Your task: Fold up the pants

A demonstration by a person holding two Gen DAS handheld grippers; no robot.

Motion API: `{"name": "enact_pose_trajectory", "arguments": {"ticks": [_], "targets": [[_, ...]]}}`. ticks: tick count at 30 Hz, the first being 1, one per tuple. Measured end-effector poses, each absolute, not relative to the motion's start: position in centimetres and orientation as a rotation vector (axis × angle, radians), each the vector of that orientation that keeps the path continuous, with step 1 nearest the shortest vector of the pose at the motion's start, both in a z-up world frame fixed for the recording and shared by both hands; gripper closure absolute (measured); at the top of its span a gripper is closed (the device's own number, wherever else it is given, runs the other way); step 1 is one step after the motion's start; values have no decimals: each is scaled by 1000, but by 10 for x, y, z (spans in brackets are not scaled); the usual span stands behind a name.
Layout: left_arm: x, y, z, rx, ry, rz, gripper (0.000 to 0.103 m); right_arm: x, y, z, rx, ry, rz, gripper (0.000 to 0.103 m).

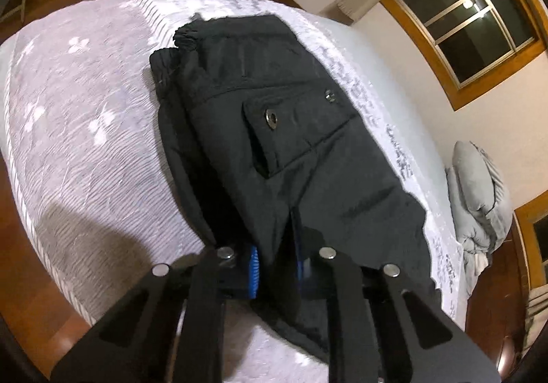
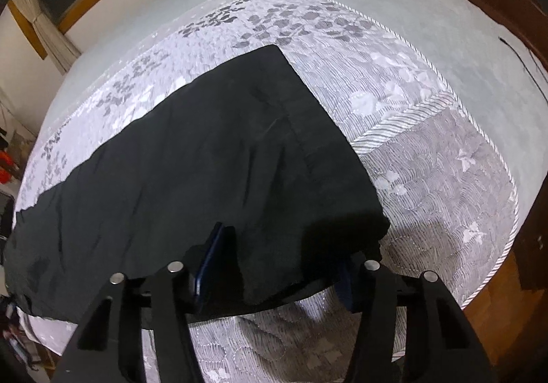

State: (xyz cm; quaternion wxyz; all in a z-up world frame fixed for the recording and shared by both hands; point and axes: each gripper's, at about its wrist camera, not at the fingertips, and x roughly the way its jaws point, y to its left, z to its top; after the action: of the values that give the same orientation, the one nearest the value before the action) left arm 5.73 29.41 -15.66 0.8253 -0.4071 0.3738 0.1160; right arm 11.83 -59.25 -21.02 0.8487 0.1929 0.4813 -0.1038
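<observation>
Black pants [image 1: 267,129] lie on the bed, waistband end far, a snap pocket in the middle. My left gripper [image 1: 277,266] is at the near edge of the pants, its blue-padded fingers [image 1: 253,266] closed on a fold of the black cloth. In the right wrist view the pants [image 2: 191,157] spread flat to the left, the leg hem at the right. My right gripper [image 2: 274,277] sits at the near edge with its fingers [image 2: 209,266] wide apart, cloth lying between them, one pad half hidden under the cloth.
A white and lilac patterned quilt [image 2: 411,129] covers a grey sheet [image 2: 428,23]. A grey duvet [image 1: 479,191] is bunched at the headboard end. Wooden floor [image 1: 30,283] and windows [image 1: 472,20] surround the bed.
</observation>
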Motion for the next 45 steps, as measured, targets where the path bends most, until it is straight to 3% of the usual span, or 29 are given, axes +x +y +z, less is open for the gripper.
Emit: {"name": "enact_pose_trajectory", "arguments": {"ticks": [3,5,6,10,18,20,23,24,25,28,30,33,38,45], "targets": [[60,290,-153,-805,806,256,84,112,-597,-204,455,995,-214,42],[61,287,-151,-798,810,262,81,100,-604,-196,511,961,-211,35],[60,287,-150,-807,805,260,77,94,-608,-194,537,949,-209,27],[53,289,-152,-863,772,261,65,70,-632,-193,699,910,-196,22],[59,278,-152,-816,767,281,52,65,-644,-226,829,924,-162,21],[63,274,-151,-798,771,273,46,71,-641,-234,824,925,-163,21],[69,269,-151,-796,763,255,27,79,-639,-236,813,872,-163,21],[72,267,-151,-788,763,250,24,82,-639,-236,807,858,-156,26],[75,264,-150,-775,767,245,17,88,-638,-235,794,844,-153,40],[83,256,-150,-739,783,254,11,99,-644,-234,822,807,-112,70],[87,253,-151,-725,794,261,11,107,-648,-226,828,777,-72,79],[89,252,-152,-736,798,260,12,118,-651,-197,782,733,-29,85],[105,230,-153,-743,832,206,12,118,-674,-157,733,672,-73,86],[123,164,-159,-492,875,226,12,109,-704,-223,796,849,-280,85]]}}
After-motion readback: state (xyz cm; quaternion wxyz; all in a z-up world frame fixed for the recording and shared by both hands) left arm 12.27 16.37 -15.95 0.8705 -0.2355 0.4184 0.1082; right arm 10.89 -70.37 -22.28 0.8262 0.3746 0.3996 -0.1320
